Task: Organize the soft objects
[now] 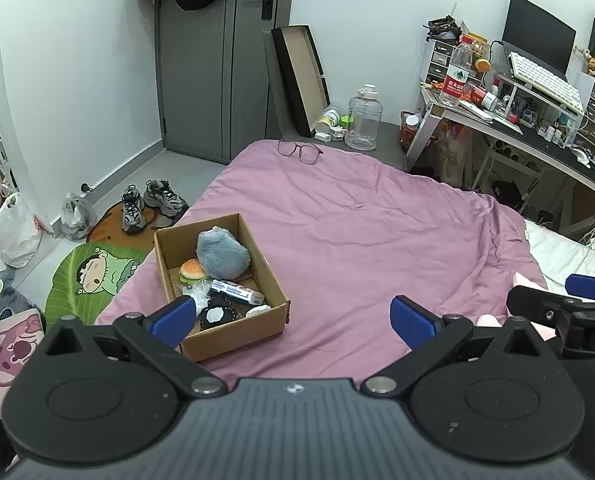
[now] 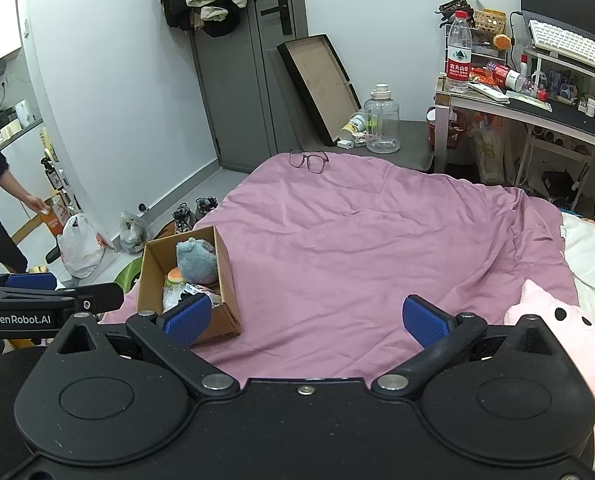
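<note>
A cardboard box [image 1: 275, 322] sits on the pink bed cover [image 1: 357, 232] at the left; it also shows in the right wrist view [image 2: 227, 276]. Inside lie a grey-blue plush [image 1: 222, 254], a burger toy [image 1: 193, 270] and several small items. The plush also shows in the right wrist view [image 2: 196, 262]. A pink plush pig [image 2: 565, 320] lies at the right edge of the bed. My left gripper [image 1: 293, 318] is open and empty, just right of the box. My right gripper [image 2: 305, 318] is open and empty over the cover, left of the pig.
Glasses [image 1: 299, 150] lie at the bed's far edge. A clear jug [image 1: 363, 120] and a leaning tray [image 1: 301, 76] stand beyond on the floor. A cluttered desk [image 1: 537, 120] is at right. Shoes [image 1: 151, 200] and bags [image 1: 15, 230] are left on the floor.
</note>
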Demonstrator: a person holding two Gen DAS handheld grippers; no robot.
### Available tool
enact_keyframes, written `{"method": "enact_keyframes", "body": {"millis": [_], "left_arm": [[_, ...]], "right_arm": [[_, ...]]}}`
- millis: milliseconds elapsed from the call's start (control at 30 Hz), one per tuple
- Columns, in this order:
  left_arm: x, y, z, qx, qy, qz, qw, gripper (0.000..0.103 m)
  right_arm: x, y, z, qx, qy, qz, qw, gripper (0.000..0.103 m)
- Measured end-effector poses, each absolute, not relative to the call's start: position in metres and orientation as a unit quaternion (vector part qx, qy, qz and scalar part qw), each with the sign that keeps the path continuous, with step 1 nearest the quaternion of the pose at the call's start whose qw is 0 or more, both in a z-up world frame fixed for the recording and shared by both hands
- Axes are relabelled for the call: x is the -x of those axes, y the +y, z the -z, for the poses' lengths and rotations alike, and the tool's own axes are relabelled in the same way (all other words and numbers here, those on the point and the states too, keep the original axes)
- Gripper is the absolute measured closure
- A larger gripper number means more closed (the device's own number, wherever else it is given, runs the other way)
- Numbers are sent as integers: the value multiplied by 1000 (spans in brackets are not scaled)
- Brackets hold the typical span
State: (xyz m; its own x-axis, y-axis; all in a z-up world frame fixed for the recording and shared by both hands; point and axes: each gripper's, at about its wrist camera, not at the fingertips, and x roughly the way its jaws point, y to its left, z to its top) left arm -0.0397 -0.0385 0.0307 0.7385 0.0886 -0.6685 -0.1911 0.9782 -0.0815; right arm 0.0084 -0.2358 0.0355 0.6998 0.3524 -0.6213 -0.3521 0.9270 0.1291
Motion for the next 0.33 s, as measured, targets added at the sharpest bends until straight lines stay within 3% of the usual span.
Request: {"method": "enact_keyframes", "body": {"millis": [333], "left_arm": [[41, -39, -31, 69, 352, -73, 931, 1]], "right_arm": [[-8, -235, -36, -2, 338, -190, 922, 0]]}}
